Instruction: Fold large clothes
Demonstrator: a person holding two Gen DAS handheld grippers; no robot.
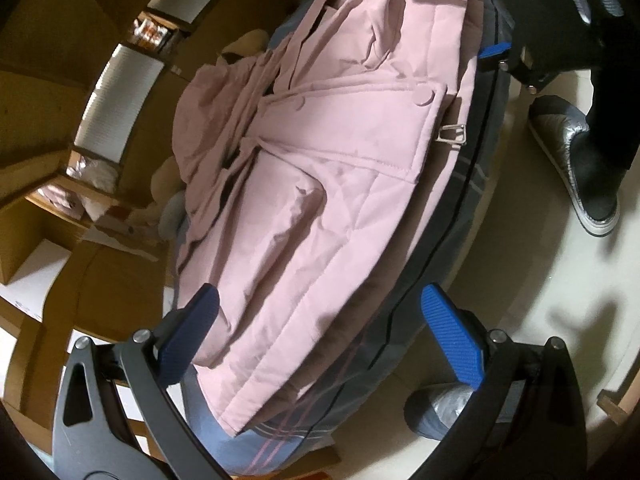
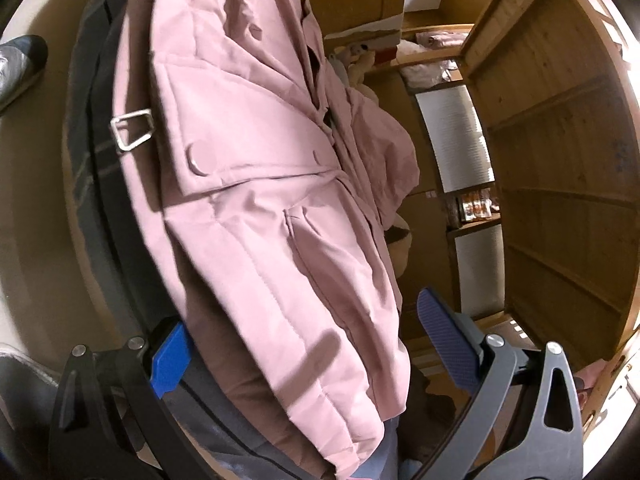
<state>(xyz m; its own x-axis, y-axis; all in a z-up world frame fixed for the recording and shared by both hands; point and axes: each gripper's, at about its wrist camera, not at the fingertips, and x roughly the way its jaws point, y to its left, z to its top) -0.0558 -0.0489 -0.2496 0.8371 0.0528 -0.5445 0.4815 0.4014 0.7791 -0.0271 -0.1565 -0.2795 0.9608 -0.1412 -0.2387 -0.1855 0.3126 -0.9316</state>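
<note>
A pink quilted coat [image 1: 320,152] lies spread on a grey striped mattress [image 1: 472,184], its metal belt buckle [image 1: 452,134] at the near edge. My left gripper [image 1: 326,328] is open, and its blue pads straddle one end of the coat without pinching it. In the right wrist view the coat [image 2: 260,208] fills the middle, with the buckle [image 2: 132,128] on the left. My right gripper [image 2: 308,348] is open too, and the coat's other end lies between its fingers. A blue pad [image 1: 494,51] of the right gripper shows at the coat's far end in the left wrist view.
A person's silver-grey shoes [image 1: 576,160] stand on the pale floor beside the mattress. Wooden shelves [image 2: 560,160] with folded pink items and cardboard boxes [image 1: 40,60] line the other side. A soft toy [image 2: 360,60] rests behind the coat.
</note>
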